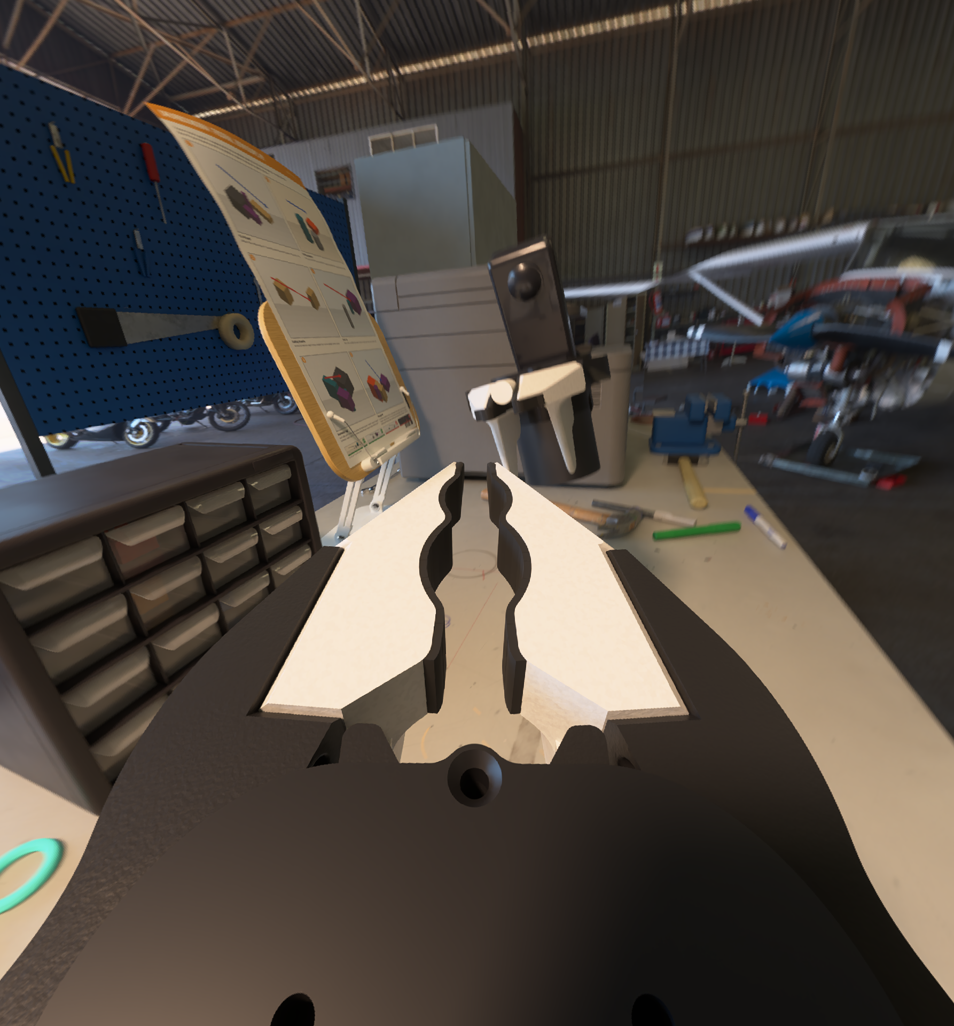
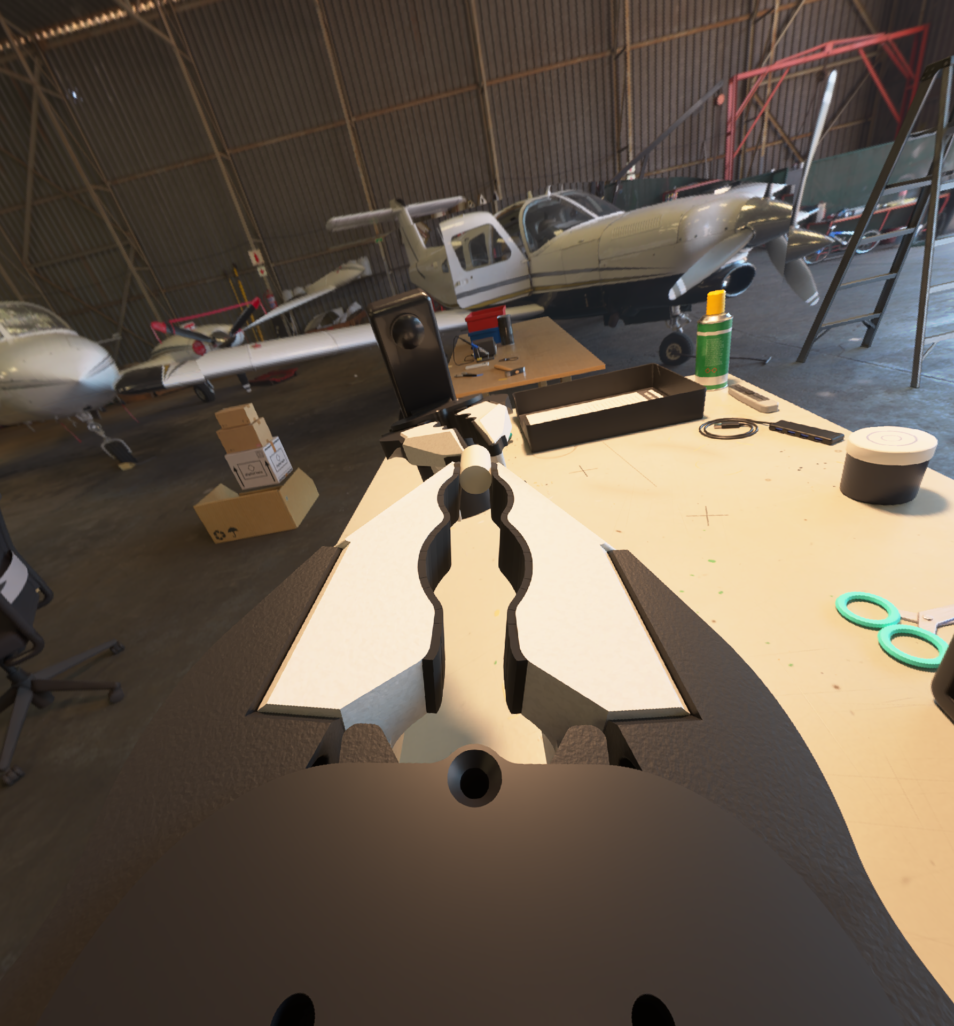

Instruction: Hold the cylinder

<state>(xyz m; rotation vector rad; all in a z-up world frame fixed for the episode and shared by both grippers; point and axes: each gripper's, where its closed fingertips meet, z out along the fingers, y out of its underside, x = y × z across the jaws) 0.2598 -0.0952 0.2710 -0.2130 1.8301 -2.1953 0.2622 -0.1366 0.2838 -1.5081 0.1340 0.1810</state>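
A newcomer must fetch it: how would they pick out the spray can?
Look to the far edge of the cream workbench, just right of the long black tray. The spray can stands there upright, green-bodied with a yellow cap, taller than the flat white strip beside it.

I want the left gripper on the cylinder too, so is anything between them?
Nothing visible stands between them. The cylinder sits between the fingertips of the right gripper. The left gripper holds nothing and points toward it, and no object shows in the space between.
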